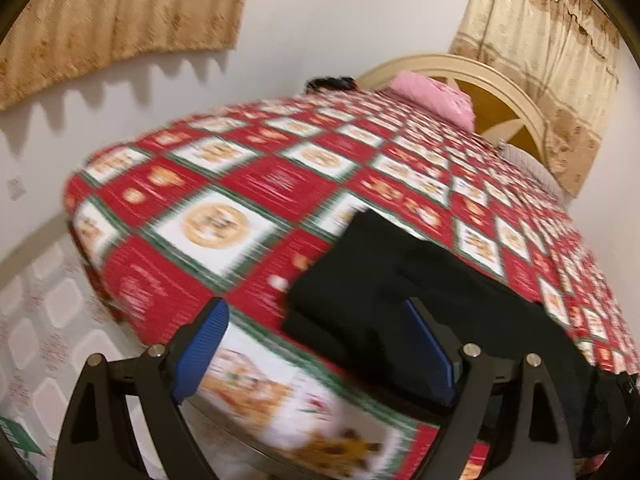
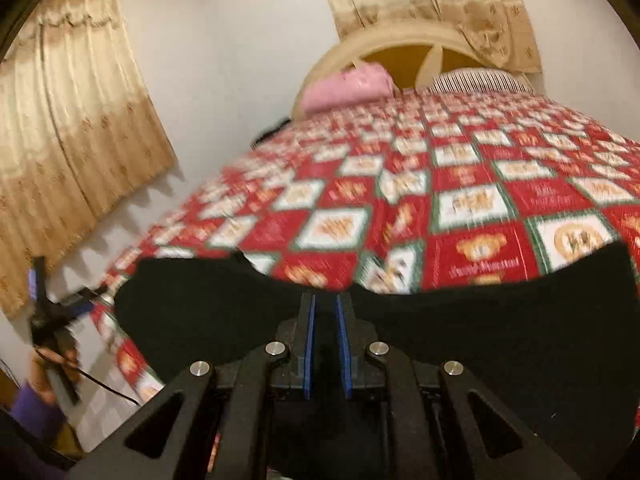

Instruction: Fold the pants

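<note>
Black pants [image 1: 400,292] lie on a bed with a red, white and green checked cover [image 1: 248,184]. In the left wrist view my left gripper [image 1: 316,320] is open with its blue pads wide apart, above the bed's near corner, and its right pad is over the pants' edge. In the right wrist view the pants [image 2: 480,340] spread across the near edge of the bed. My right gripper [image 2: 325,304] has its blue pads close together, with black cloth around and between them. The left gripper [image 2: 52,312] shows at far left, held by a hand.
A pink pillow [image 2: 348,84] and a striped pillow [image 2: 476,80] lie by the cream headboard [image 2: 400,44]. Tan curtains [image 2: 72,140] hang on the white walls. Patterned floor tiles [image 1: 44,320] lie left of the bed. Both views are blurred by motion.
</note>
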### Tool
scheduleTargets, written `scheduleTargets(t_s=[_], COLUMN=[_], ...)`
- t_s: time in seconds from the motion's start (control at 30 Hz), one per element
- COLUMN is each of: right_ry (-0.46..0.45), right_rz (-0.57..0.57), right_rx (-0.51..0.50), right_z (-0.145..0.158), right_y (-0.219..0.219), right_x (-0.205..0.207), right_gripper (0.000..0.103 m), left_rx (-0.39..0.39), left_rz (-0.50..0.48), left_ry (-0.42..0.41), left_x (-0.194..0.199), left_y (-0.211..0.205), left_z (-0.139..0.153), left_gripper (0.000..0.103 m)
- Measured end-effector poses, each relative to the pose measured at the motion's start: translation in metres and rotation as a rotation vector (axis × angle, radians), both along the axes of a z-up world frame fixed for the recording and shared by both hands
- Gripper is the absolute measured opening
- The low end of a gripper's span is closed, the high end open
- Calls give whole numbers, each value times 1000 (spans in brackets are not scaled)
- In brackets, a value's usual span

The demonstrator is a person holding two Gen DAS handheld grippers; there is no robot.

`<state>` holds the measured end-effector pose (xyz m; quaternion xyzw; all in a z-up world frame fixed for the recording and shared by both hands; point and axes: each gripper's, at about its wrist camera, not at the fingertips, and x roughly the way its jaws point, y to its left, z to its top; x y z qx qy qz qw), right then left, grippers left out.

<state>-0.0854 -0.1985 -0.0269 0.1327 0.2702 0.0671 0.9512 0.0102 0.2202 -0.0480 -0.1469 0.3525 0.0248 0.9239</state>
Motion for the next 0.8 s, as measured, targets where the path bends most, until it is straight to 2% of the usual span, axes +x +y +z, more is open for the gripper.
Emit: scheduleTargets(t_s=[0.07,0.13,0.17,0.23,0.27,0.3,0.33,0.37,0.47,0.53,0.67,0.8], right_ry=[-43,-70,-75,-80,-78,-76,-71,-64,-31,-9,3,-2], right_rz=[6,6,-3,-60,-100,-129,-167,-195,-291,-344,-368,-350], right_rx=[-61,-134,-161,-224,-238,-230,-197,-169,-81,-35,38,18], right_z=[10,16,18,19,20,20,20,19,15,12,7,7], right_y=[12,24,26,28,24,18,6,-3,-33,-51,-65,-61], right_x=[-7,-14,-15,-22,-26,-30,-35,-38,-47,-48,-49,-50], right_gripper=[11,11,11,11,11,11,11,11,11,11,11,11], left_rx=[-56,-81,-81,-60,-48,-41,-37,-43,-132,-153,-100,-104], left_rz=[-9,-2,27,56,65,73,82,85,79,67,48,1], left_ry=[29,40,66,57,60,62,58,57,49,40,11,-62], left_x=[9,15,21,20,21,21,21,20,18,17,13,6], left_y=[-9,-14,-16,-20,-22,-23,-22,-20,-8,-8,-20,-28], left_z=[-8,-14,-20,-20,-20,-19,-18,-19,-22,-22,-13,8], left_gripper=[90,89,89,88,85,81,69,48,30,25,22,22])
